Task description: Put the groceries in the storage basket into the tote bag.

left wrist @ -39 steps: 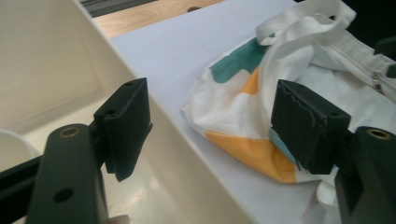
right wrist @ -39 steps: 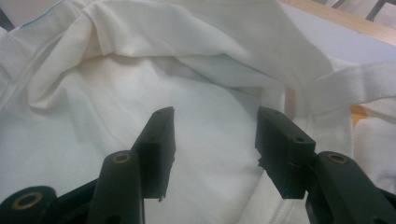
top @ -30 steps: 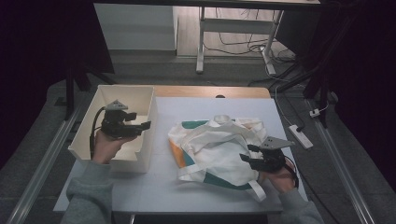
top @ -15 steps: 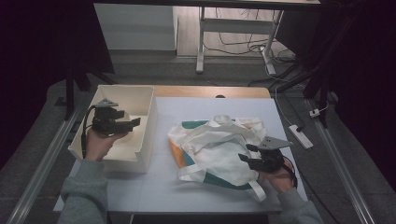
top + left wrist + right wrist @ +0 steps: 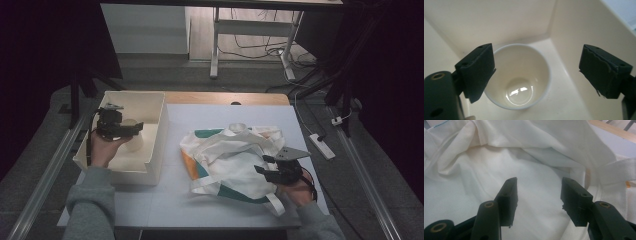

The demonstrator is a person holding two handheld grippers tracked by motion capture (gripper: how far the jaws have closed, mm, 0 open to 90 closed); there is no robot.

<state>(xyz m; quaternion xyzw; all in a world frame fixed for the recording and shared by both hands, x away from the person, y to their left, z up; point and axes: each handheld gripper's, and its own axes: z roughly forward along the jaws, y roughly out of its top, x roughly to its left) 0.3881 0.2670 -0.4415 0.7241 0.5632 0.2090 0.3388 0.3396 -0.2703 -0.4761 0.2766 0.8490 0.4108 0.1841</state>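
Cup (image 5: 520, 77) between wide-open left tongs (image 5: 536, 75); right tongs (image 5: 539, 197) agape.

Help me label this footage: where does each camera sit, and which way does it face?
High view: above the person's side, facing forward and down on the table; forearms and both grippers show.
Left gripper view: on the left gripper, facing down into a white paper cup in the cream box.
Right gripper view: on the right gripper, facing the white cloth bag, also in the high view.

Dark room; grey floor (image 5: 165, 70); white desk legs (image 5: 216, 45); cables (image 5: 255, 47).
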